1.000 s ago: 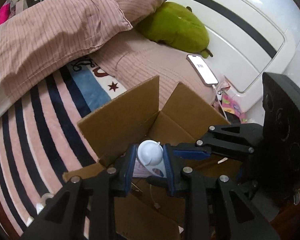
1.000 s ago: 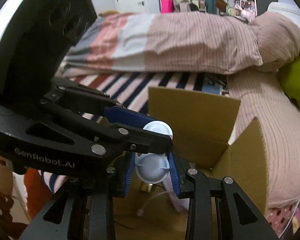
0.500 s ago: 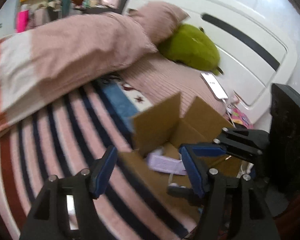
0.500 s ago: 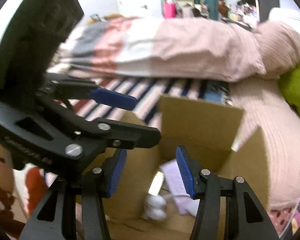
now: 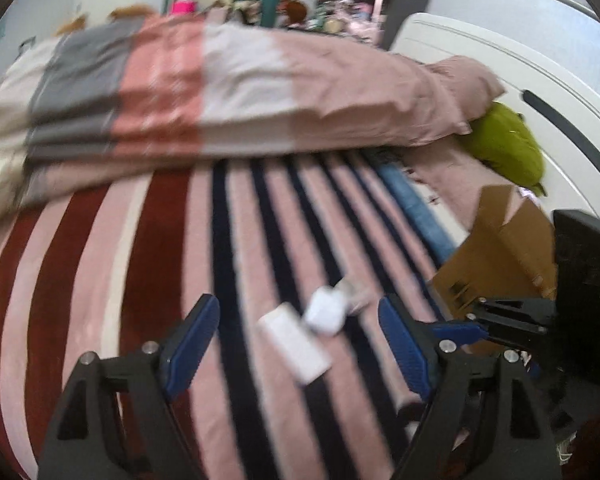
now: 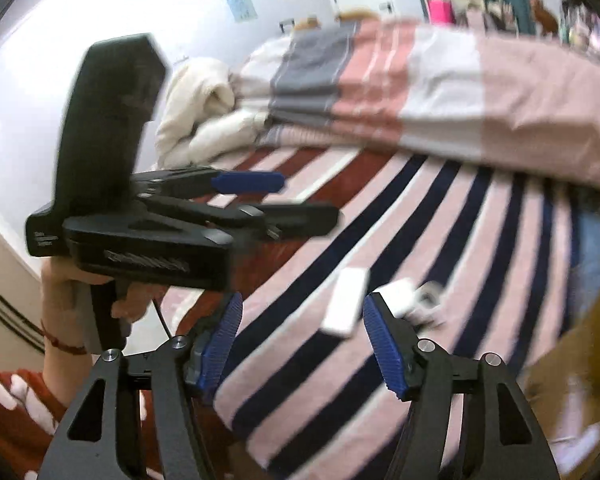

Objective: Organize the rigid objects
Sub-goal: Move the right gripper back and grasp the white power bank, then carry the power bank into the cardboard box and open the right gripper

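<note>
Striped bed (image 5: 148, 280) with a flat white box (image 5: 294, 346) and a rounded white case (image 5: 323, 311), probably light, stiff, slick, so best pinched across the short sides, both left gripper (image 5: 300, 344) and right gripper (image 6: 302, 340) wide and empty.

Striped bed (image 5: 148, 240) carries white slab (image 5: 294, 346), case (image 5: 323, 311), box (image 5: 500, 264).

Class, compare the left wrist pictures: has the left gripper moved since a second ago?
Yes. The left gripper has swung left, away from the cardboard box, which was straight ahead and now sits at the right edge; the jaws are open over the striped blanket.
</note>
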Available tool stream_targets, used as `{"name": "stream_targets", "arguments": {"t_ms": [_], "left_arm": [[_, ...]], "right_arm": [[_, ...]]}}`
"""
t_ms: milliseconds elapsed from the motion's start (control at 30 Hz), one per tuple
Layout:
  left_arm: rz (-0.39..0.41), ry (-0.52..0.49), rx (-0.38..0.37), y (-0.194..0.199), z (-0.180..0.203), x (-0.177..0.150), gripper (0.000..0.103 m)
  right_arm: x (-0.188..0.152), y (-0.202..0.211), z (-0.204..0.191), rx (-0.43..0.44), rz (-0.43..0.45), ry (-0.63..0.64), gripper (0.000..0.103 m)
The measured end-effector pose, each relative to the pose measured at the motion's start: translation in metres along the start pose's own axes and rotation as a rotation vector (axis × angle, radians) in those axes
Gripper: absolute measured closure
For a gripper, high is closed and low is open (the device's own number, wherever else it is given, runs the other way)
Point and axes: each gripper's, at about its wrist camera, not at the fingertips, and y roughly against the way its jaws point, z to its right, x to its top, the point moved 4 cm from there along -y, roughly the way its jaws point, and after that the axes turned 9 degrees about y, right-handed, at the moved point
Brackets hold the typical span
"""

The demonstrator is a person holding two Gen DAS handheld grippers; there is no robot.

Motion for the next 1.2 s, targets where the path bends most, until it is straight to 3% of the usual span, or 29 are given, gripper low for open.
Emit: {"name": "stream_targets", "arguments": {"t_ms": [167, 400, 467, 500, 800, 900, 1000, 1200], "left_arm": [[-0.039, 0.077, 0.019, -0.011, -0.038, -0.035, 0.024], [-0.055, 0.121, 0.010, -0.011, -0.055, -0.058, 0.024], [-0.053, 0.127, 0.002, -0.009, -0.056, -0.059, 0.024], [-0.052, 0.126, 0.000, -0.009, -0.055, -0.060, 0.024], [-0.045, 0.115, 0.001, -0.004, -0.050, -0.055, 0.024], [-0.053, 0.110, 0.009, -0.004, -0.047, -0.057, 0.024], [-0.073, 0.109, -0.005, -0.009, -0.044, -0.056, 0.024], [-0.061, 0.056, -0.113, -0.003, -0.006, -0.033, 0.024]], "right_arm": [[-0.027, -0.068, 0.013, -0.032, -0.064, -0.077, 0.043], [-0.030, -0.112, 0.020, -0.141, -0.071, -0.060, 0.046], [-0.027, -0.121, 0.024, -0.199, -0.081, -0.038, 0.056], [-0.027, -0.125, 0.026, -0.228, -0.090, -0.028, 0.070], [-0.042, -0.108, 0.017, -0.206, -0.163, 0.035, 0.071], [-0.039, -0.119, 0.016, -0.226, -0.153, 0.038, 0.064], [-0.040, -0.125, 0.013, -0.275, -0.155, 0.076, 0.072], [-0.022, -0.072, -0.006, -0.197, -0.037, 0.084, 0.072]]}}
